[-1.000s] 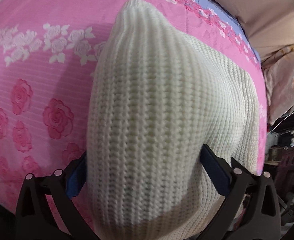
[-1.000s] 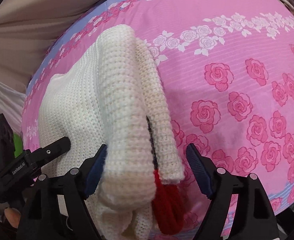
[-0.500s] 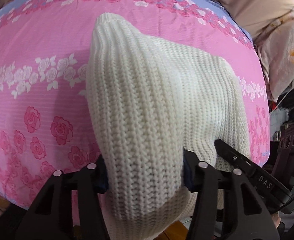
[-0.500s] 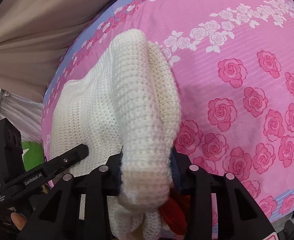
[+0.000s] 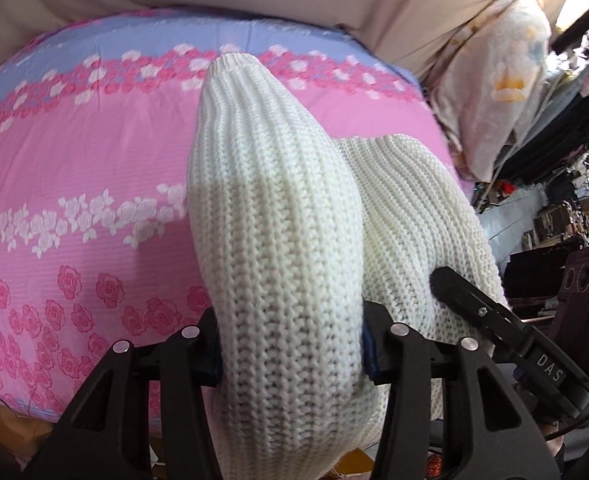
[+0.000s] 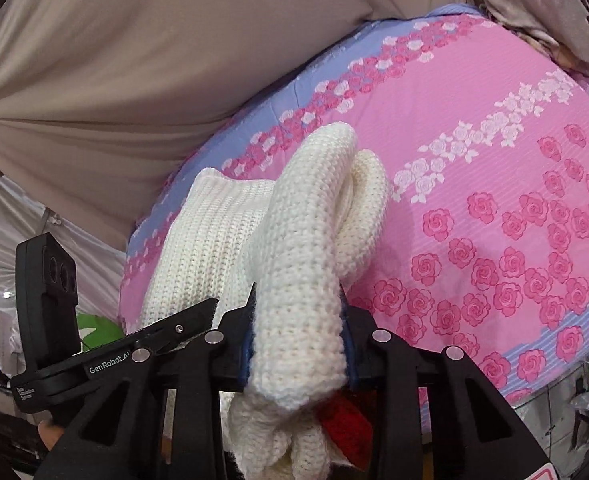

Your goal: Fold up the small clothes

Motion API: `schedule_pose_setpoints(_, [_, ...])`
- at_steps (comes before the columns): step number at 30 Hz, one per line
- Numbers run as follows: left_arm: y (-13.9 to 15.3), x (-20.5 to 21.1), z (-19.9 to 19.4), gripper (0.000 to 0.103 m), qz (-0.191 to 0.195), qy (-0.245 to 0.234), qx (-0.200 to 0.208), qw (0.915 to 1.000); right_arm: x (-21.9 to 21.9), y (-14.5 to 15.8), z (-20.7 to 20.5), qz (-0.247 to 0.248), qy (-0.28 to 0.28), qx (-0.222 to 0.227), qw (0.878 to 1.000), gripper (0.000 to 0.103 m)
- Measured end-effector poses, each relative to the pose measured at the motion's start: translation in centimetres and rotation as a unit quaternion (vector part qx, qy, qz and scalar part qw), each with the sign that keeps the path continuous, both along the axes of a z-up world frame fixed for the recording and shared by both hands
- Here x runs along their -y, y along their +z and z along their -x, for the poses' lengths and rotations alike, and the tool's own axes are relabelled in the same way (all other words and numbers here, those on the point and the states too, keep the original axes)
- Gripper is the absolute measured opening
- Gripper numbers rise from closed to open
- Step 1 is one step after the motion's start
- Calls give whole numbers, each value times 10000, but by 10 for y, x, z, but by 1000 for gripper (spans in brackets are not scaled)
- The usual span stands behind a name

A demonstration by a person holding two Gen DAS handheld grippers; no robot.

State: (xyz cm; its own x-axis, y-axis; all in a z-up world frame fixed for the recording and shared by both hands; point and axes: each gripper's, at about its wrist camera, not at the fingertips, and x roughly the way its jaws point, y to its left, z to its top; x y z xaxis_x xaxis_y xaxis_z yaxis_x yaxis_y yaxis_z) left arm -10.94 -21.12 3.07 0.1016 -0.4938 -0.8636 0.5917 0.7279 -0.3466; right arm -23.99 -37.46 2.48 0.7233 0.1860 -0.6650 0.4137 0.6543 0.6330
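The white knit sweater [image 5: 282, 240] is thick and soft, with bumpy rows of yarn running along it. It is bunched into fat rolls and held up over the bed [image 5: 74, 168], near the bed's front edge.

The left gripper [image 5: 290, 344] pinches one thick roll of the sweater between its two black fingers [image 5: 198, 344]. The right gripper [image 6: 296, 344] pinches another roll the same way, tight on both sides. Blue pads show where the fingers press the yarn.

The bed has a pink sheet with dark pink roses, a row of white flowers, and a light purple strip along the far edge. A smooth tan cloth [image 6: 134, 60] hangs behind the far edge.

Only the right wrist view shows a bit of red yarn [image 6: 344, 420] poking out under the white roll, and a green thing [image 6: 98, 330] at the left. Only the left wrist view shows a fluffy pale blanket [image 5: 494, 80] and messy shelves [image 5: 566, 208] off the right side of the bed.

Each view shows the other gripper beside the sweater. One says "GenRobot.AI" in the right wrist view. The other says "DAS" in the left wrist view.
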Motion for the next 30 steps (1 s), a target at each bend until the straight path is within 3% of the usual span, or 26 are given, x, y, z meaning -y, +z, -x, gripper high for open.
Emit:
schedule_pose_setpoints(10, [88,-12,18,47,667,-306,894,9933,-10,85,24,521,-235,1094,9924,28])
schedule_pose_setpoints(16, [141,-62,6,47,1221,-116,1425,9822,-46,141,12,896,71,1868,9783,26])
schedule_pose_setpoints(20, [152,-112,-19,47,1266,266,1682,9772,-77,150,-23,864,396,2174,9715,25])
schedule_pose_setpoints(23, [129,-147,-47,56,1030,516,1770,9774,-101,127,-60,768,684,2123,9718,24])
schedule_pose_setpoints(25, [83,-167,-76,82,726,622,1702,9808,-118,89,-86,926,735,1788,9768,32])
schedule_pose_setpoints(28, [0,-196,-109,83,-59,1099,1341,9848,-136,12,-112,1163,644,643,9890,37])
schedule_pose_setpoints(30, [-41,-222,-121,74,-376,1458,746,9858,-142,-28,-110,749,635,-13,9952,37])
